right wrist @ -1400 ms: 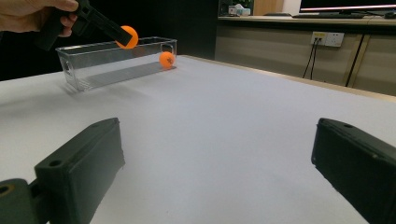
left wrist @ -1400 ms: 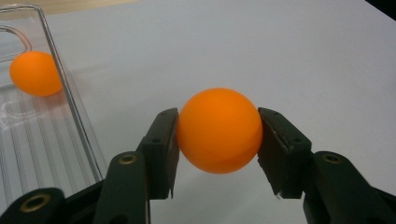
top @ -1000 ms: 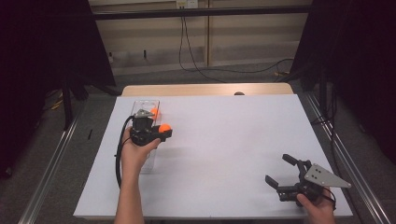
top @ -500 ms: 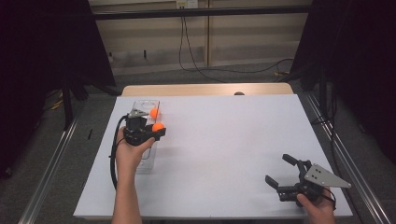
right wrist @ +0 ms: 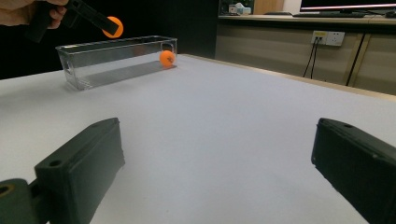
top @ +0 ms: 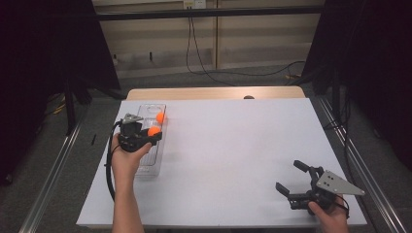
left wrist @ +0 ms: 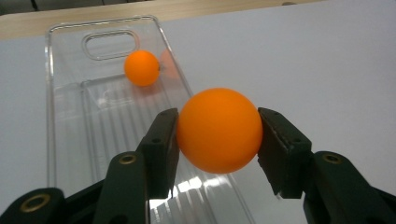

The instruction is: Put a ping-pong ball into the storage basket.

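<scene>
My left gripper (top: 151,134) is shut on an orange ball (left wrist: 219,130) and holds it just above the right rim of a clear plastic box (top: 148,160) at the table's left. A second orange ball (top: 160,117) lies inside the box near its far end, also seen as the smaller ball (left wrist: 142,68) and the ball in the box (right wrist: 166,58). The held ball (right wrist: 113,26) hangs over the box (right wrist: 84,74) in the right gripper view. My right gripper (top: 297,177) rests near the front right corner, open, nothing between its jaws.
A white sheet (top: 233,145) covers the tabletop; bare wood (top: 204,93) shows along the far edge. A small dark object (top: 248,97) sits at that far edge. Metal rails (top: 53,179) run along both sides of the table.
My left gripper has carried the orange ball leftward, from beside the box to over its right rim. The right gripper has stayed put.
</scene>
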Motion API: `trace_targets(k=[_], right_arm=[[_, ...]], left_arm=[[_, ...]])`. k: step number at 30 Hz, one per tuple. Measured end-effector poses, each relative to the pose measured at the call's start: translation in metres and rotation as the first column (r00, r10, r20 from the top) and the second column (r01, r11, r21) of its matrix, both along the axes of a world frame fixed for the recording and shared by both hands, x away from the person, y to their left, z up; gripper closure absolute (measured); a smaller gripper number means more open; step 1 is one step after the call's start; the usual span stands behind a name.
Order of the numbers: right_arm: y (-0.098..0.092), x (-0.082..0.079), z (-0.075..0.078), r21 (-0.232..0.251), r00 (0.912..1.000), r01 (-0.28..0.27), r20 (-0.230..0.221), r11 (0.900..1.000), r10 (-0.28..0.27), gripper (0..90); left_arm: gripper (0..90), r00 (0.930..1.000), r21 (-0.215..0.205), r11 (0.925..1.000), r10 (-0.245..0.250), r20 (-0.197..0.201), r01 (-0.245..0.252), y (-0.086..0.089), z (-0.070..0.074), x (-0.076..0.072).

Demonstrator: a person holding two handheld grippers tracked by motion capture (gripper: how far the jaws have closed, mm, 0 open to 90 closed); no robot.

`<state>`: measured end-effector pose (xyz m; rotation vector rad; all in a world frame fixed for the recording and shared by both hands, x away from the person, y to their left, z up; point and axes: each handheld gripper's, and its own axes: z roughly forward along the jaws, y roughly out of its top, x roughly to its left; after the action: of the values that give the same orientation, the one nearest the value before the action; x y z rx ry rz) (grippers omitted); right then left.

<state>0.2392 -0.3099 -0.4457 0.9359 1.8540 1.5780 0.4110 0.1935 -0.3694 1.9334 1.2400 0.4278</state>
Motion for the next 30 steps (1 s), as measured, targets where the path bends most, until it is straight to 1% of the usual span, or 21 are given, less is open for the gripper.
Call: trace_targets(k=[2,3,5,8,9,11,13,14,15,16,17,22,24,26,27,28,29,30], right_arm=[[0.0,0.0,0.0,0.0,1.0,-0.001,0.0,1.0,0.001,2.0],[0.0,0.0,0.0,-0.001,1.0,-0.001,0.0,1.0,0.001,2.0],[0.0,0.0,0.0,0.001,1.0,0.0,0.0,1.0,0.0,2.0],[0.0,0.0,0.0,0.003,1.0,0.0,-0.001,1.0,0.0,2.0],[0.0,0.0,0.0,0.001,1.0,0.0,0.0,1.0,0.0,2.0],[0.0,0.0,0.0,0.003,1.0,0.0,-0.001,1.0,0.0,2.0],[0.0,0.0,0.0,0.004,1.0,0.001,-0.001,1.0,-0.001,2.0],[0.0,0.0,0.0,0.0,1.0,0.002,-0.001,1.0,-0.002,2.0],[0.0,0.0,0.0,0.003,1.0,0.003,-0.002,1.0,-0.003,2.0],[-0.001,0.0,0.001,0.005,1.0,0.003,-0.001,1.0,-0.003,2.0],[-0.001,-0.001,0.001,0.006,1.0,0.003,-0.001,1.0,-0.003,2.0],[-0.002,0.0,0.0,0.003,1.0,0.006,0.0,1.0,-0.006,2.0],[-0.002,-0.001,0.0,0.004,1.0,0.006,0.0,1.0,-0.006,2.0],[-0.002,-0.001,0.0,0.006,1.0,0.008,-0.001,1.0,-0.008,2.0],[-0.002,-0.001,0.0,0.01,0.9999,0.011,-0.001,1.0,-0.011,2.0],[-0.002,0.0,0.0,0.006,0.9999,0.01,-0.001,1.0,-0.01,2.0],[-0.002,0.0,0.0,0.006,0.9999,0.01,-0.001,1.0,-0.01,2.0],[-0.002,-0.001,0.0,0.009,0.9999,0.011,-0.003,1.0,-0.011,2.0]], left_arm=[[50.8,0.9999,0.006,0.9999,0.011,0.0,-0.011,0.003,-0.001,0.0],[50.8,0.9998,0.016,0.9997,0.017,-0.002,-0.017,0.004,-0.002,0.001],[50.8,0.9995,0.013,0.9994,0.033,0.001,-0.033,0.006,-0.004,0.001],[50.8,0.9987,0.029,0.9983,0.051,0.002,-0.051,0.009,-0.007,0.002],[50.8,0.9983,0.027,0.998,0.058,0.003,-0.058,0.01,-0.008,0.002],[50.0,0.997,0.036,0.9964,0.076,0.011,-0.076,0.012,-0.011,0.003],[45.1,0.9951,0.03,0.9947,0.098,0.013,-0.099,0.013,-0.013,0.004],[43.8,0.995,0.028,0.9947,0.098,0.016,-0.098,0.014,-0.014,0.004],[44.0,0.9952,0.017,0.9952,0.096,0.021,-0.096,0.015,-0.014,0.004],[43.0,0.9951,0.002,0.9953,0.097,0.023,-0.097,0.015,-0.014,0.004],[41.2,0.9946,-0.004,0.995,0.099,0.03,-0.099,0.015,-0.013,0.003],[32.2,0.9932,-0.001,0.9944,0.106,0.049,-0.106,0.015,-0.009,-0.002],[30.5,0.992,-0.014,0.9937,0.112,0.059,-0.111,0.016,-0.007,-0.005],[27.2,0.9917,0.005,0.9941,0.108,0.07,-0.108,0.016,-0.006,-0.009],[26.5,0.9914,-0.014,0.9949,0.101,0.084,-0.1,0.016,-0.006,-0.011],[26.7,0.9912,-0.029,0.9948,0.1,0.087,-0.098,0.017,-0.007,-0.013],[26.1,0.9902,-0.033,0.9942,0.105,0.092,-0.103,0.017,-0.007,-0.016],[23.9,0.9901,-0.04,0.9946,0.1,0.099,-0.096,0.018,-0.008,-0.018]])
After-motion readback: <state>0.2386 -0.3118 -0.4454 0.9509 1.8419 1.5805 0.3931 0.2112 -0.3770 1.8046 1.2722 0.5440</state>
